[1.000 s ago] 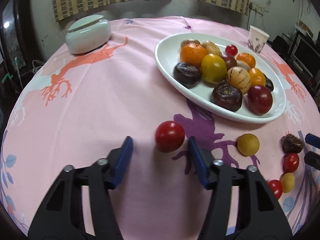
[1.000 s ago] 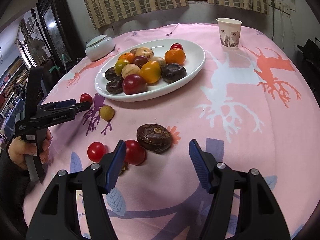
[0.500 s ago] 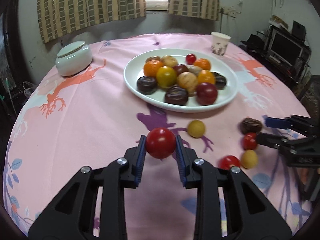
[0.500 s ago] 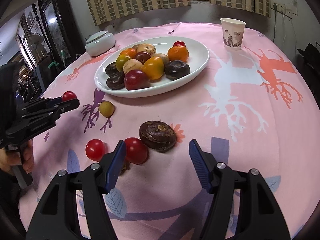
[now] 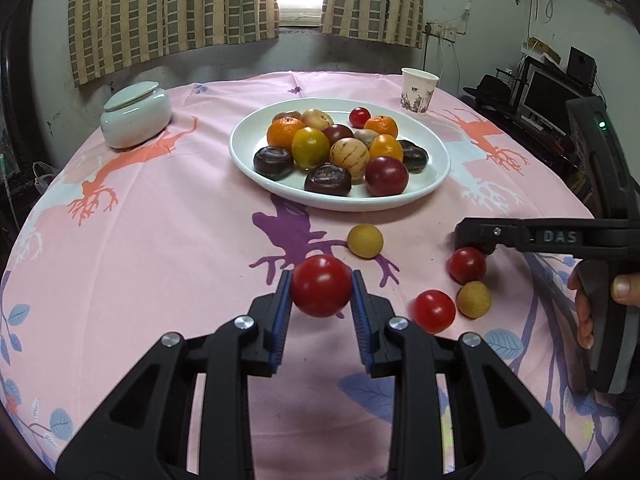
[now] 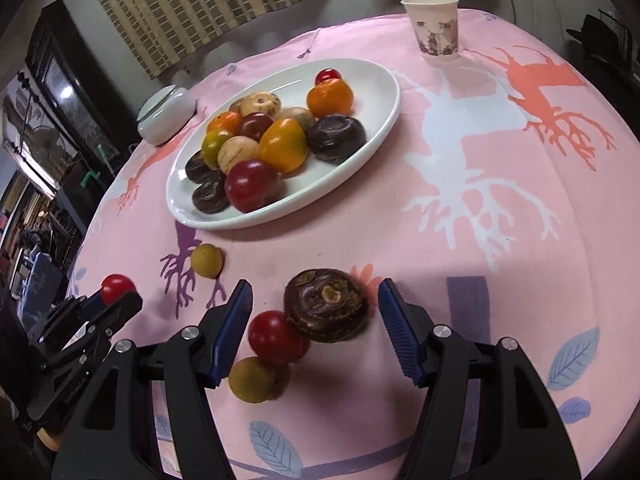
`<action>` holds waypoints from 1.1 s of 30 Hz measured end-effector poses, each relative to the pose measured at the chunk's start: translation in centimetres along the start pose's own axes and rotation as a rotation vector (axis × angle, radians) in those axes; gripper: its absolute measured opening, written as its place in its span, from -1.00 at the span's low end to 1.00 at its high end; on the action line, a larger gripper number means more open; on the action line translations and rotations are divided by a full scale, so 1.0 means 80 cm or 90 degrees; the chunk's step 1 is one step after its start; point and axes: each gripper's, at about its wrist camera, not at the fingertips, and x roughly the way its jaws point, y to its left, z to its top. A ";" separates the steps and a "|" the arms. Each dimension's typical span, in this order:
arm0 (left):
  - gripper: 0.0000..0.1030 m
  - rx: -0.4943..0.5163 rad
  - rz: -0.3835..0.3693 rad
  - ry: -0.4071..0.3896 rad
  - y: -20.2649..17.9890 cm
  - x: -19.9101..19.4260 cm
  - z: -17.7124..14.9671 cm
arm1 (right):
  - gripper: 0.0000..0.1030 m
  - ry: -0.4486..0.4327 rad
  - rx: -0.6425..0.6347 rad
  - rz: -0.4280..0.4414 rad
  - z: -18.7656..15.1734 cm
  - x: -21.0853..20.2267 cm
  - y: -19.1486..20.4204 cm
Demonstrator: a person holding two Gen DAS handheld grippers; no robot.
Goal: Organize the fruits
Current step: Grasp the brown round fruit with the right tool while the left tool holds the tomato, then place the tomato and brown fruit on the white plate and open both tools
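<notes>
My left gripper (image 5: 321, 290) is shut on a red tomato (image 5: 321, 286) and holds it just above the pink cloth; the same grip shows at the left in the right wrist view, around the tomato (image 6: 116, 287). My right gripper (image 6: 314, 296) stands open low over the cloth, with a dark brown fruit (image 6: 326, 304) and a red tomato (image 6: 276, 336) between its fingers, untouched. A yellow fruit (image 6: 252, 378) lies by its left finger. The white plate (image 5: 436, 184) behind holds several fruits. Another yellow fruit (image 5: 365, 241) and another red tomato (image 5: 434, 311) lie loose on the cloth.
A paper cup (image 5: 418, 90) stands behind the plate on the right. A lidded ceramic jar (image 5: 134, 116) sits at the back left. A person's hand (image 5: 584, 300) grips the right tool's handle. The round table drops away on every side.
My left gripper closed on the red tomato, lifted it off the cloth and drew back from the plate. My right gripper rolled a little and stayed open over the dark fruit.
</notes>
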 end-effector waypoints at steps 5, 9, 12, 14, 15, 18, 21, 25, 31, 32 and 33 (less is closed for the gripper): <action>-0.44 -0.008 -0.004 0.007 0.002 0.002 -0.001 | 0.27 0.002 -0.029 -0.053 -0.005 0.007 0.009; -0.44 -0.014 -0.013 0.010 0.003 0.002 -0.001 | 0.14 0.008 -0.066 -0.093 -0.003 0.012 0.025; -0.43 -0.016 -0.018 0.012 0.003 0.003 -0.002 | -0.15 0.017 -0.079 -0.078 0.000 0.014 0.030; -0.43 -0.021 -0.020 0.013 0.005 0.002 -0.001 | -0.16 0.026 -0.052 -0.041 0.007 0.015 0.017; -0.44 -0.023 -0.021 0.012 0.006 0.002 -0.001 | -0.16 0.027 -0.027 -0.013 0.009 0.013 0.006; -0.43 -0.027 -0.021 0.012 0.008 0.002 0.000 | -0.16 0.021 0.026 0.026 0.010 0.007 -0.015; -0.44 -0.028 -0.020 0.014 0.008 0.003 0.000 | -0.16 0.009 0.028 0.026 0.005 -0.003 -0.020; -0.43 -0.015 -0.011 0.008 0.003 0.000 0.000 | -0.15 -0.005 0.023 0.040 -0.001 -0.020 -0.018; -0.43 0.008 0.000 -0.006 -0.004 -0.011 0.012 | -0.15 -0.043 -0.034 0.008 0.002 -0.049 -0.013; -0.44 0.013 0.002 -0.006 -0.005 -0.012 0.015 | -0.15 -0.056 -0.052 -0.002 0.005 -0.054 -0.010; -0.44 0.018 0.005 -0.006 -0.005 -0.012 0.020 | -0.15 -0.070 -0.069 -0.008 0.008 -0.060 -0.005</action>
